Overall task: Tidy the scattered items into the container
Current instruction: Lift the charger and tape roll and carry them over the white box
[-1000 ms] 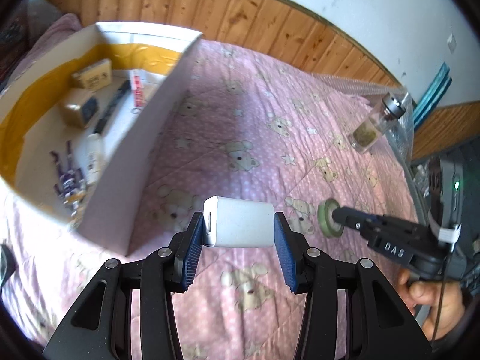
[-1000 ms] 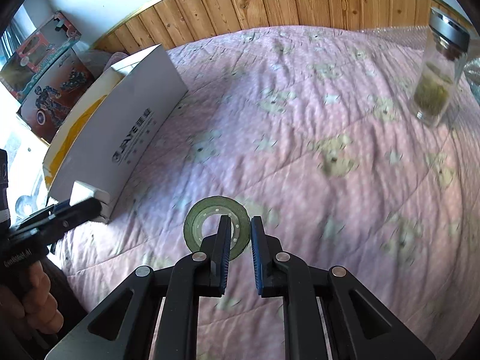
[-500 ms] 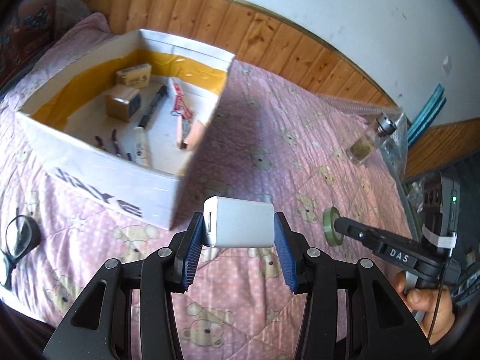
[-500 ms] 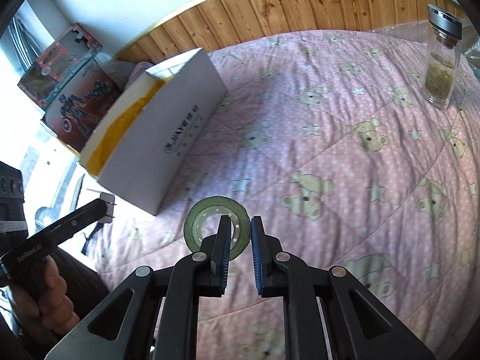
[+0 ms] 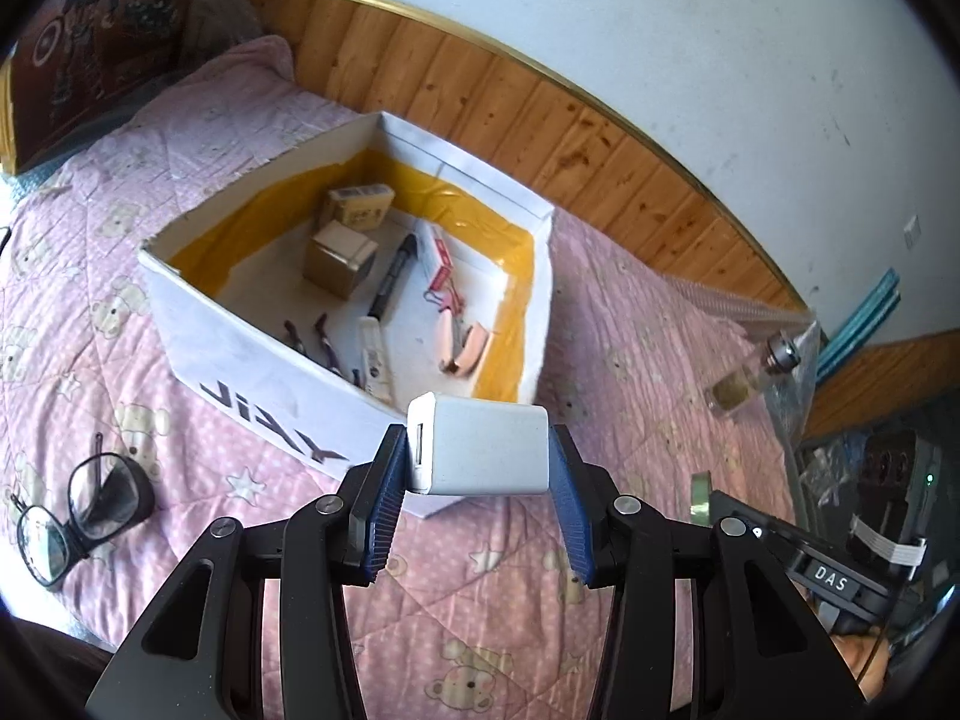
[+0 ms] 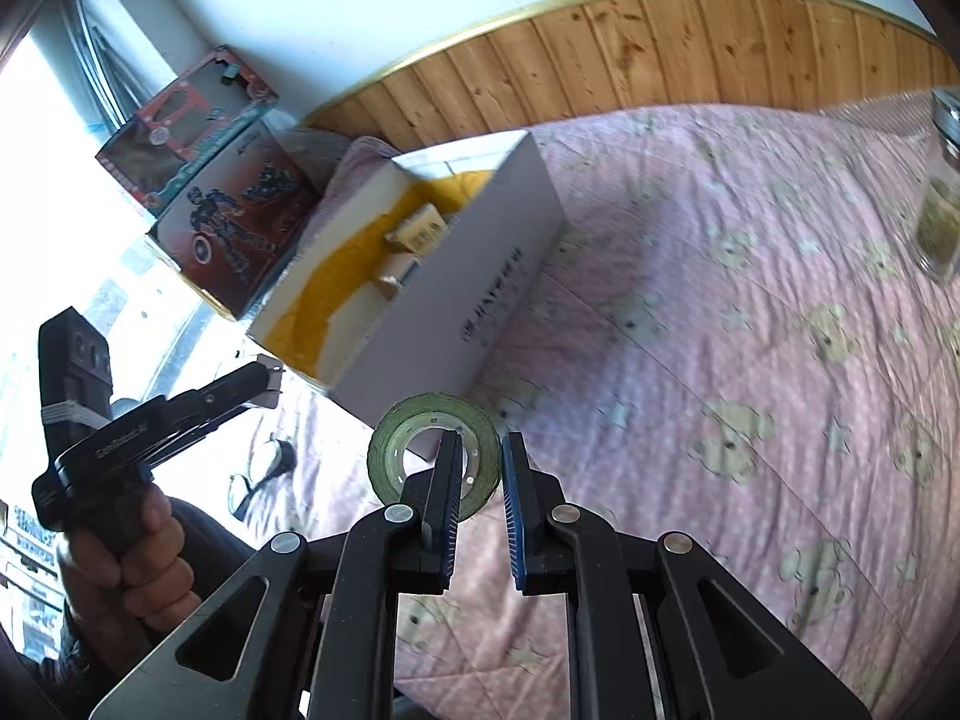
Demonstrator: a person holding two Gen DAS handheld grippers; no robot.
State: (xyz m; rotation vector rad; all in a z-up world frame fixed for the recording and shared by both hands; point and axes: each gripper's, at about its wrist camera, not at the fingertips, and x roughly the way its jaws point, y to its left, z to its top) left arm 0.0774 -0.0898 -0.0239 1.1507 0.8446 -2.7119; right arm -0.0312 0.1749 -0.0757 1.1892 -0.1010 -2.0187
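Carrying two items at once toward box (image 5: 258,354) on bed (image 5: 630,330), saves a trip. Left hand-held gripper (image 5: 478,468) clamped on white charger (image 5: 480,450) by its flat sides, held clear above box's near corner, so no slip. Right hand-held gripper (image 6: 482,474) pinched narrow through tape roll (image 6: 420,441), one finger inside ring, wall squeezed. Box already holding small cartons, pen, clips. Glasses (image 5: 72,510) left out on bed, jar (image 5: 750,378) too.

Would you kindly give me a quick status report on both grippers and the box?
Left gripper shut on white charger. Right gripper shut on green tape roll. White box open, part-filled. Glasses lie beside it, path unobstructed.
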